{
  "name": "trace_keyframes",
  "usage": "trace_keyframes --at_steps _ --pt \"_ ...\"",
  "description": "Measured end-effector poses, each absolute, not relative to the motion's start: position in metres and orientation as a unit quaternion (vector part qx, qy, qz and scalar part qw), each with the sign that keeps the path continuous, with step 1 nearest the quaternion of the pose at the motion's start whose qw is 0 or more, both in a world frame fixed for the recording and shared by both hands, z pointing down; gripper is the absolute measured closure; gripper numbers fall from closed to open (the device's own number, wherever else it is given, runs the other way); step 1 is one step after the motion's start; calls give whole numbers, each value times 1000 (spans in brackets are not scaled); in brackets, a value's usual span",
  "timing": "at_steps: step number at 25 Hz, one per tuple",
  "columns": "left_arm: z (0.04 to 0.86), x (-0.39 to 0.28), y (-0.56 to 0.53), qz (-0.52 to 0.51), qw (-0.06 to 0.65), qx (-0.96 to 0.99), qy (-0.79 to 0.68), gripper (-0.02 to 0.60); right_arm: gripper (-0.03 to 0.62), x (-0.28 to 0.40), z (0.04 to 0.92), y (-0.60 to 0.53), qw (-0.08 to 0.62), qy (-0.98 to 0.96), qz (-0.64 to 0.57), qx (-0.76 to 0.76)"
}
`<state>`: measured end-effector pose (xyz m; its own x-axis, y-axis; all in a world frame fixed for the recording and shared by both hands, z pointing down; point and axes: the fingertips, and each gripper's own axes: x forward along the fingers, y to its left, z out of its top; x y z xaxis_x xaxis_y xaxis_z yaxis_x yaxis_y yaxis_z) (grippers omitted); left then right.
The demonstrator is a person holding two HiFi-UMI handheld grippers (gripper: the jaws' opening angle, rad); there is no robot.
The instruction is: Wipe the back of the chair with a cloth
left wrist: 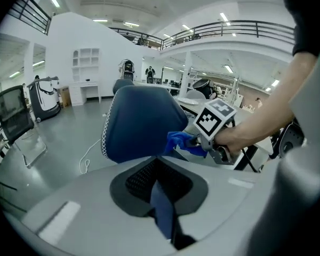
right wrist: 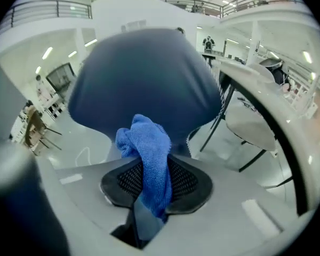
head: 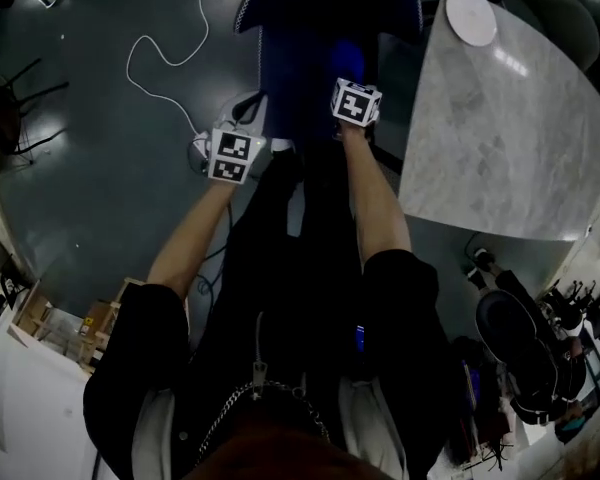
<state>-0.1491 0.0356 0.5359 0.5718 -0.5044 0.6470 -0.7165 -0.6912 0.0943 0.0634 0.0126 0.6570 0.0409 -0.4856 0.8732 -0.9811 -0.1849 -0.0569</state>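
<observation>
The chair's dark blue back (head: 320,18) stands at the top centre of the head view. My right gripper (head: 348,73) is shut on a blue cloth (head: 346,60) held at the chair back. In the right gripper view the cloth (right wrist: 149,153) bunches up out of the jaws of the right gripper (right wrist: 148,209), close to the chair back (right wrist: 144,79). The left gripper (head: 246,118) hovers to the left, a little nearer me. In the left gripper view its jaws (left wrist: 162,209) are shut with nothing in them, and the chair back (left wrist: 141,121) and cloth (left wrist: 181,141) lie ahead.
A grey marble table (head: 500,118) stands right of the chair with a white round disc (head: 470,16) on its far corner. A white cable (head: 160,58) loops over the dark floor on the left. A black chair (left wrist: 13,119) stands far left.
</observation>
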Motion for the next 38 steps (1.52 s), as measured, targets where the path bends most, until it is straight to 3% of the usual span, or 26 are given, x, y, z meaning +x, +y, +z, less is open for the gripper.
trace_keyframes --at_steps 14,38 --pt "401 -140 108 192 188 892 -364 578 494 3 431 110 200 -701 286 622" --pt "277 -103 274 139 115 894 -410 578 496 38 261 272 96 -766 168 612"
